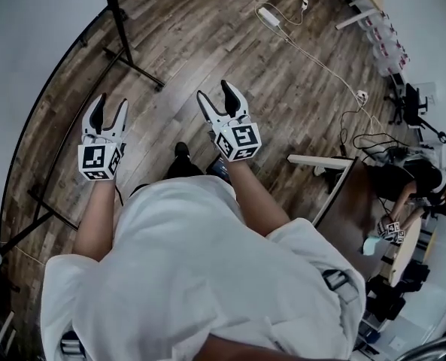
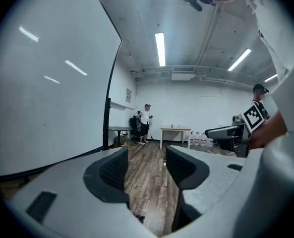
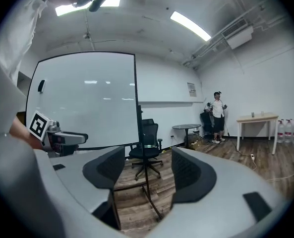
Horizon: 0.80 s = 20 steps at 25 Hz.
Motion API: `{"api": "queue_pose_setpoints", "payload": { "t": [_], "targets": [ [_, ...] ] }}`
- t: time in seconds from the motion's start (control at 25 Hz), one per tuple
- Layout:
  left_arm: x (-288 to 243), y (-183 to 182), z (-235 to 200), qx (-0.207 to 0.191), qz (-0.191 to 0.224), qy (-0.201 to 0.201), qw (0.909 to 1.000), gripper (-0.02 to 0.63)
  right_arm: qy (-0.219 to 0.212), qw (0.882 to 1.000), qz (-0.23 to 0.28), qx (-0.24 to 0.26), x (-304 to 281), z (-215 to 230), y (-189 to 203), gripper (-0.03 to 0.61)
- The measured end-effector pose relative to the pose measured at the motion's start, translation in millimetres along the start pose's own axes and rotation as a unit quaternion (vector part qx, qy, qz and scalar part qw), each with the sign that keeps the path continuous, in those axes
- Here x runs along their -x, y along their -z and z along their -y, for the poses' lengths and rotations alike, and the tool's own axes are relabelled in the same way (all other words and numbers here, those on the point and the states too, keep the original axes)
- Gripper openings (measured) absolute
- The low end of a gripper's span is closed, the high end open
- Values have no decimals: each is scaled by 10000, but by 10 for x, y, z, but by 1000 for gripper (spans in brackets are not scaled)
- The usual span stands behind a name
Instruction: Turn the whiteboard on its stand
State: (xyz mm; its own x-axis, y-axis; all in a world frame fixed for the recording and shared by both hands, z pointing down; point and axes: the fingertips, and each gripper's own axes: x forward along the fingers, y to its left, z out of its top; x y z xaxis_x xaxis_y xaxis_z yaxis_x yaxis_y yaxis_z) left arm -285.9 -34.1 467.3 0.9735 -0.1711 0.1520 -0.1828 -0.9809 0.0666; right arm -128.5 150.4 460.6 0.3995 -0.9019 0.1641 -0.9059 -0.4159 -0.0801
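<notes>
Large whiteboard [image 3: 82,100] on a black stand [image 3: 137,114], upright, filling the left of both gripper views, just ahead and left of the person. Probably bulky and stiff, with a smooth, slippery face; best taken by the black frame edge or the upright post, not the flat surface. Likely top-heavy, so a slow turn seems wise. Wood floor [image 1: 230,43] open in front. Stand feet [image 1: 136,68] splayed across it, easy to trip on. Black office chair [image 3: 146,142] just beyond the board's right edge, possibly near the swing path. White cable [image 1: 320,62] trailing well off to the right. Left gripper [image 1: 110,104] and right gripper [image 1: 215,91] held out side by side, each with jaws apart, nothing between them, neither touching the board.
</notes>
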Motion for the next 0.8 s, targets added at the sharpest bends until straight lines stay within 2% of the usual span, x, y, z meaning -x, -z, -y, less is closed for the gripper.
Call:
{"api": "queue_pose_setpoints", "payload": {
  "t": [0.2,0.4,0.52,0.68,0.8],
  "targets": [
    [-755,-199,148,-72,54,-162,9998,219,-333,9994,38,72,-444,572,-189,290],
    [-1246,-349,159,-8,129,-324,9994,219,-584,9981,118,165,-889,979,-370,290],
    [-1396,-381,28,-7,160,-446,9989,219,-784,9967,135,176,-1174,1021,-393,290],
    [-1629,-338,-235,-199,92,-599,9980,219,-1131,9932,138,231,-1683,1016,-448,288],
    [-1824,-287,-460,-121,73,-671,9976,219,-1280,9912,197,274,-2097,1046,-573,288]
  ]
}}
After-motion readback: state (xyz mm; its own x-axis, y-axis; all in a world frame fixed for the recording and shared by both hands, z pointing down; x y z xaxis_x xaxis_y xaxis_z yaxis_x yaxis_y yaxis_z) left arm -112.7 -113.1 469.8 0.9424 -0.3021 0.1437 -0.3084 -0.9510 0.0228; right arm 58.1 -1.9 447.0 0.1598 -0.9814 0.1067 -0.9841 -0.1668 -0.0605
